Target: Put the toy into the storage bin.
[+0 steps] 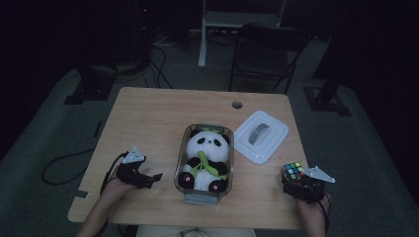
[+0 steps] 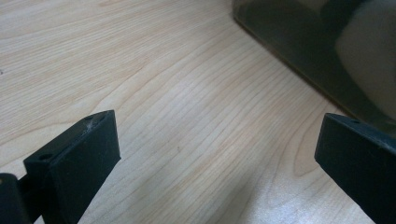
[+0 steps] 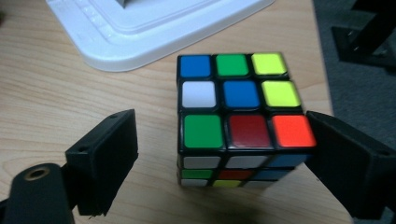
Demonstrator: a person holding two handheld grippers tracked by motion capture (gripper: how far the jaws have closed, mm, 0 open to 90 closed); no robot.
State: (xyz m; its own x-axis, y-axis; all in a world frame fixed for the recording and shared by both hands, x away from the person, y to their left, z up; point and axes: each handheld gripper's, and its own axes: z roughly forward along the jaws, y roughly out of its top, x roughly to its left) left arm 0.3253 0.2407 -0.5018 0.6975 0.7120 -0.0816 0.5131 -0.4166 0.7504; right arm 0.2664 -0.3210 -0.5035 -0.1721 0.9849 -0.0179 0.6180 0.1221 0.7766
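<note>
A scrambled Rubik's cube (image 3: 238,107) stands on the wooden table near its front right corner, also seen in the high view (image 1: 292,170). My right gripper (image 3: 224,149) is open around it: the right jaw is at the cube's side, the left jaw a gap away. A panda plush (image 1: 207,153) lies in a clear rectangular container (image 1: 200,197) at the table's middle. My left gripper (image 1: 148,178) sits just left of that container, open over bare wood (image 2: 215,144) with nothing between its jaws. The container's wall (image 2: 299,42) shows at the upper right of the left gripper view.
A white lid (image 1: 261,136) with a grey handle lies right of the container and just beyond the cube (image 3: 140,32). The table's right edge runs close to the cube. A folding chair (image 1: 269,49) stands behind the table. The room around is dark.
</note>
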